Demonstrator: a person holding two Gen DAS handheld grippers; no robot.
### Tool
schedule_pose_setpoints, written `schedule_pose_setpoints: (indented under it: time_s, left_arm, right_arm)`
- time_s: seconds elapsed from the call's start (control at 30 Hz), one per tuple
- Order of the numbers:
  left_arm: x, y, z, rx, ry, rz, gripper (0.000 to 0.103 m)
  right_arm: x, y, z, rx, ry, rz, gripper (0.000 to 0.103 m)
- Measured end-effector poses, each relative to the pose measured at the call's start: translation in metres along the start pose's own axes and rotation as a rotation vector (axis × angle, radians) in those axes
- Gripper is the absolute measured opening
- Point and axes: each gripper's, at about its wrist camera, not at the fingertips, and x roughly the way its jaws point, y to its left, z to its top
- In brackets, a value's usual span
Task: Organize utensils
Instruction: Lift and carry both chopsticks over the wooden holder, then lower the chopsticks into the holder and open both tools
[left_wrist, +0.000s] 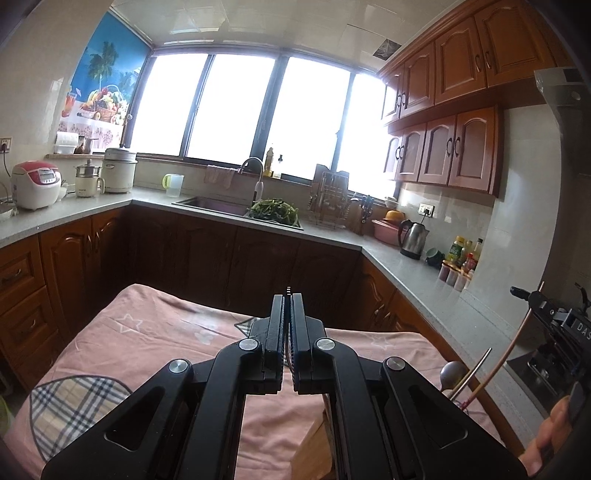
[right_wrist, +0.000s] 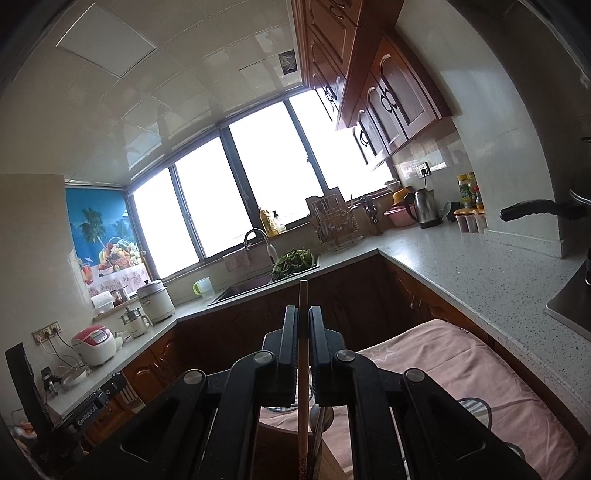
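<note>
My left gripper (left_wrist: 288, 306) is shut on a thin dark utensil (left_wrist: 288, 290) whose banded tip pokes out past the fingertips, held above the pink cloth. My right gripper (right_wrist: 303, 317) is shut on a wooden chopstick (right_wrist: 303, 295) that runs upright between the jaws. In the left wrist view the right gripper (left_wrist: 554, 317) shows at the right edge with that chopstick (left_wrist: 517, 339) slanting down. A metal spoon (left_wrist: 453, 374) and a metal stick (left_wrist: 474, 369) stand in a holder below it. A wooden holder (right_wrist: 280, 439) sits under the right gripper.
A table with a pink cloth (left_wrist: 147, 332) and plaid patches lies below. Grey counters (right_wrist: 480, 273) wrap the room, with a sink (left_wrist: 218, 205), greens (left_wrist: 275, 210), dish rack (left_wrist: 328, 206), kettle (left_wrist: 413, 236), rice cooker (left_wrist: 35, 182) and bottles (left_wrist: 465, 254).
</note>
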Motion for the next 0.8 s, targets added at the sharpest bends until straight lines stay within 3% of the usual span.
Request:
schedule_pose_setpoints:
  time_s: [0.23,0.63,0.8]
  left_arm:
    - [0.015,-0.017,-0.025,0.07,0.016,0.004,0.002]
    - [0.026,-0.047,-0.053,0.21,0.073,-0.086,0.002]
    - [0.026,-0.051,-0.055,0.234,0.073,-0.083,0.002]
  right_arm:
    - [0.012,-0.002,-0.027,-0.009,0.029,0.003,0.005]
    - [0.027,-0.009,-0.059,-0.002,0.12,0.002,0.005]
    - [0.029,-0.009,-0.066,-0.011,0.141,0.002,0.006]
